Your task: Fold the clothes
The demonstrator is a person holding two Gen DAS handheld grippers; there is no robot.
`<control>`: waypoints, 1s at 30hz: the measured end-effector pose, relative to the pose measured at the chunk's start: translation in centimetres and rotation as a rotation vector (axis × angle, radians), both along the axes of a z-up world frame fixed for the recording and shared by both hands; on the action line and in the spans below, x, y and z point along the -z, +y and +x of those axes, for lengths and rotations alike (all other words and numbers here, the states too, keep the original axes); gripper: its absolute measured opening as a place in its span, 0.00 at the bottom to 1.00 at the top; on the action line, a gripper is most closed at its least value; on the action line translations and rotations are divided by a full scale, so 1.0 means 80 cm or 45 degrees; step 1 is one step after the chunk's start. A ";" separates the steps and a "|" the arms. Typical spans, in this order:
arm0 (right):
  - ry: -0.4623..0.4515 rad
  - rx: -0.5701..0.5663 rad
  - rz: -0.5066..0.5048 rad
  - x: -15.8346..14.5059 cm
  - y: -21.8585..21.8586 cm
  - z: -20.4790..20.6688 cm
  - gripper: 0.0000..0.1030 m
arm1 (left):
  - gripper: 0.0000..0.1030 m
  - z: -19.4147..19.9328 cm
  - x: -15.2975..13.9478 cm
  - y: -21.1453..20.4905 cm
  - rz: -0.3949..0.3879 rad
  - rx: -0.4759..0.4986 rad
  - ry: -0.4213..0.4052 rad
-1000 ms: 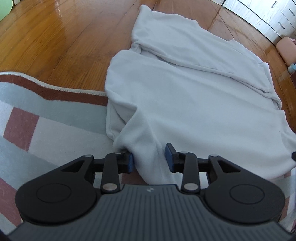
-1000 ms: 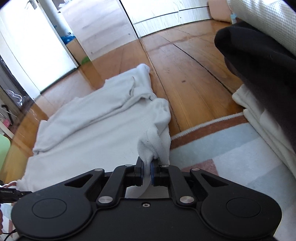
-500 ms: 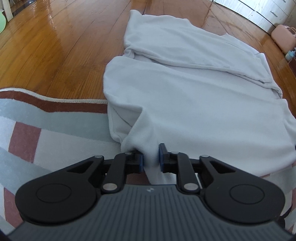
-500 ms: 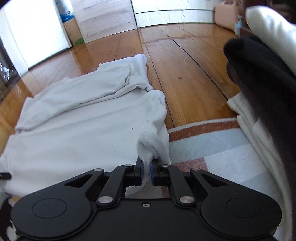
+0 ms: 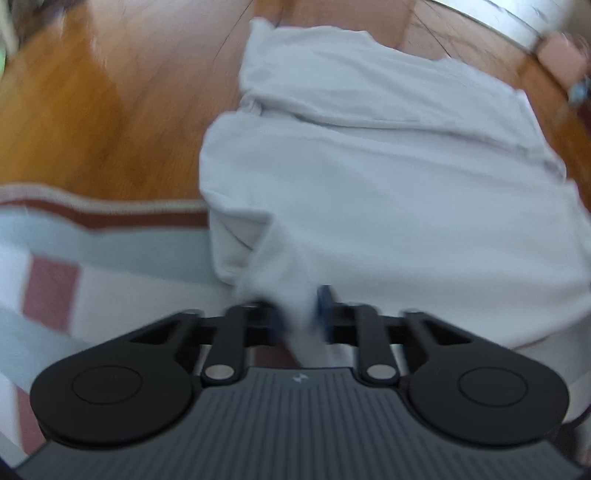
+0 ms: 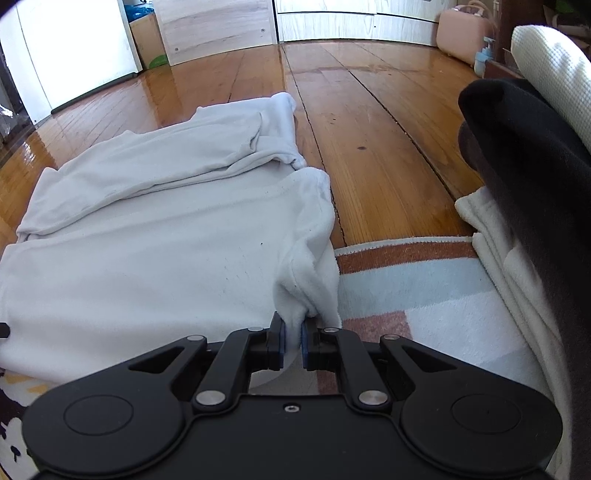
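Observation:
A white sweatshirt (image 5: 388,192) lies flat, partly on the wooden floor and partly on a striped rug, with a sleeve folded across its far part. In the blurred left wrist view my left gripper (image 5: 299,314) holds the near left hem corner; its jaws are closing and the cloth is pinched between the blue pads. The right wrist view shows the same sweatshirt (image 6: 166,240) with my right gripper (image 6: 293,341) shut on the bunched near right hem corner. Both corners are lifted slightly off the rug.
The striped rug (image 6: 406,280) lies under the near edge. To the right a black garment (image 6: 535,166) rests on a pile of white cloth (image 6: 491,240). Bare wooden floor (image 6: 369,129) stretches beyond, with a pink case (image 6: 458,33) and cabinets along the far wall.
The left jaws narrowed from wide apart to pinching the hem corner. Both views rolled, and the right gripper kept its hold on its corner.

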State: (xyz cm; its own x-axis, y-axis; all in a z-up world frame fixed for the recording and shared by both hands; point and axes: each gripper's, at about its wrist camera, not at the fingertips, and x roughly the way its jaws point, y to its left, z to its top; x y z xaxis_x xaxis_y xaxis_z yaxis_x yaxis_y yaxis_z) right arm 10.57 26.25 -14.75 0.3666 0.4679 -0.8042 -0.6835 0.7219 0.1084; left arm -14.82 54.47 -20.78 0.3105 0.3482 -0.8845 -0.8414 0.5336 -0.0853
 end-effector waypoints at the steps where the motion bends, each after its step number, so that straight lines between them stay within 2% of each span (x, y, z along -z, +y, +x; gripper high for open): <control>1: 0.004 0.004 0.007 0.000 -0.001 0.000 0.13 | 0.12 0.001 -0.003 -0.002 0.021 0.014 0.005; 4: 0.055 0.031 0.072 0.001 -0.008 0.005 0.17 | 0.13 -0.006 -0.002 0.004 -0.020 -0.035 -0.029; 8: 0.232 0.063 0.268 0.008 -0.030 0.020 0.49 | 0.19 -0.020 0.003 0.016 -0.116 -0.134 -0.100; 10: 0.324 0.112 0.328 0.018 -0.039 0.030 0.51 | 0.19 -0.031 0.008 0.023 -0.173 -0.192 -0.168; 13: 0.357 0.121 0.365 0.028 -0.040 0.038 0.51 | 0.20 -0.023 0.009 0.021 -0.129 -0.150 -0.163; 14: 0.350 0.108 0.379 0.030 -0.039 0.040 0.42 | 0.20 -0.017 0.009 0.018 -0.093 -0.115 -0.138; 15: 0.343 0.095 0.392 0.032 -0.037 0.041 0.27 | 0.19 -0.011 0.009 0.015 -0.057 -0.080 -0.114; 16: 0.336 0.089 0.417 0.031 -0.037 0.042 0.10 | 0.13 -0.007 0.007 0.012 -0.024 -0.052 -0.098; 18: 0.325 0.096 0.507 0.023 -0.040 0.042 0.10 | 0.10 -0.004 0.000 0.003 0.047 -0.009 -0.087; 19: 0.317 0.099 0.539 0.019 -0.041 0.041 0.10 | 0.10 -0.002 -0.009 -0.005 0.114 0.021 -0.075; 21: 0.286 0.097 0.544 0.006 -0.043 0.034 0.09 | 0.09 0.000 -0.036 -0.025 0.266 0.080 -0.070; 22: 0.267 0.093 0.543 -0.001 -0.044 0.029 0.09 | 0.09 -0.003 -0.047 -0.032 0.287 0.091 -0.098; 26: 0.198 0.048 0.538 -0.035 -0.057 0.013 0.09 | 0.09 -0.039 -0.073 -0.035 0.148 0.046 -0.331; 28: 0.187 0.010 0.537 -0.051 -0.065 0.008 0.09 | 0.09 -0.057 -0.076 -0.030 0.091 0.005 -0.356; 30: 0.198 -0.005 0.543 -0.067 -0.077 0.002 0.08 | 0.09 -0.072 -0.089 -0.034 0.088 -0.012 -0.367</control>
State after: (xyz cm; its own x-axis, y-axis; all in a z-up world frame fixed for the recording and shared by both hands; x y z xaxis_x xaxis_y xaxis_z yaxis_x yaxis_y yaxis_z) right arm 10.72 20.08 -9.41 0.2543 0.7704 -0.5846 -0.6379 0.5880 0.4973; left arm -20.55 51.78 -13.66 0.5418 0.4086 -0.7345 -0.7929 0.5385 -0.2853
